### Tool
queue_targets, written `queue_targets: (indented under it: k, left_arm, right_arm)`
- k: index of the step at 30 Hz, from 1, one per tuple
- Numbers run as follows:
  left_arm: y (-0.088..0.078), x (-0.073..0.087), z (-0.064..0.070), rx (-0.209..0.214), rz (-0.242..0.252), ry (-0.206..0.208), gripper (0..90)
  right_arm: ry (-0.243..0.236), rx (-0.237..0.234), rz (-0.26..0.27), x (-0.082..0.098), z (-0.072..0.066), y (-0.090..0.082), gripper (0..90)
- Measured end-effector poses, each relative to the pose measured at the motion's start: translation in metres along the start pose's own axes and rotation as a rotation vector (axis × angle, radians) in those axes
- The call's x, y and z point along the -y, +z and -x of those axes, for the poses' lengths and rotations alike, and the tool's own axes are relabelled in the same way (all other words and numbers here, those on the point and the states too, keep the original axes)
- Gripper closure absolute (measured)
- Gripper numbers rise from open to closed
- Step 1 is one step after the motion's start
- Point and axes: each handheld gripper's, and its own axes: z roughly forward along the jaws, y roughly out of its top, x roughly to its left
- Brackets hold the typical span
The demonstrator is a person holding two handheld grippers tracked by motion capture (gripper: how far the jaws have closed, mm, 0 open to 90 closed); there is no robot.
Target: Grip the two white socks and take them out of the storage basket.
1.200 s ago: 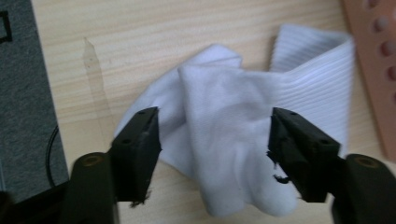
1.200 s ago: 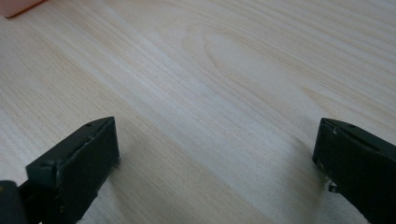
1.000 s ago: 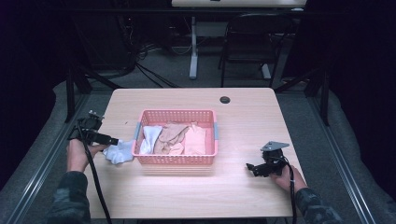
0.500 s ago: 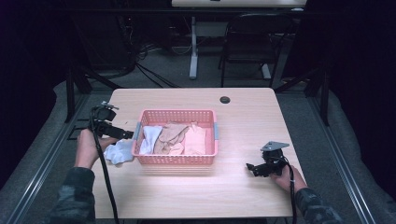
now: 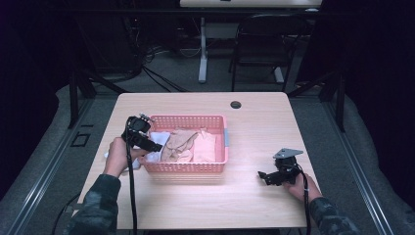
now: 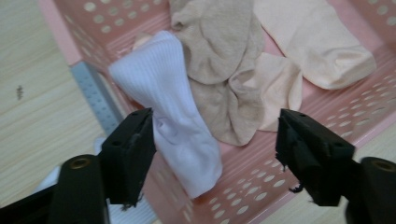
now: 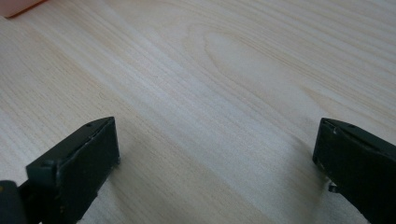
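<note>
Left gripper, fingers apart, hovers over white ribbed sock draped across pink perforated plastic basket left rim; right gripper fingers apart above bare wooden counter.

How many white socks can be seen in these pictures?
2. One white sock lies in the basket at its left end. Another lies on the table just outside that end, mostly hidden. The beige socks may cover more.

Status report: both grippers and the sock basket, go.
Left gripper open over white sock draped across pink basket rim. Right gripper open, low over bare table. Nothing blocking.
</note>
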Motion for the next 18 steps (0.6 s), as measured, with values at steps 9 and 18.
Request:
queue_targets:
  k: [9,18]
  left_arm:
    - [0.030,0.001,0.001,0.024,-0.087,-0.026,46.2]
    - [0.041,0.003,0.001,-0.027,-0.130,-0.021,54.3]
  right_arm:
    - [-0.001,0.000,0.000,0.000,0.000,0.000,0.0]
    - [0.000,0.000,0.000,0.000,0.000,0.000,0.0]
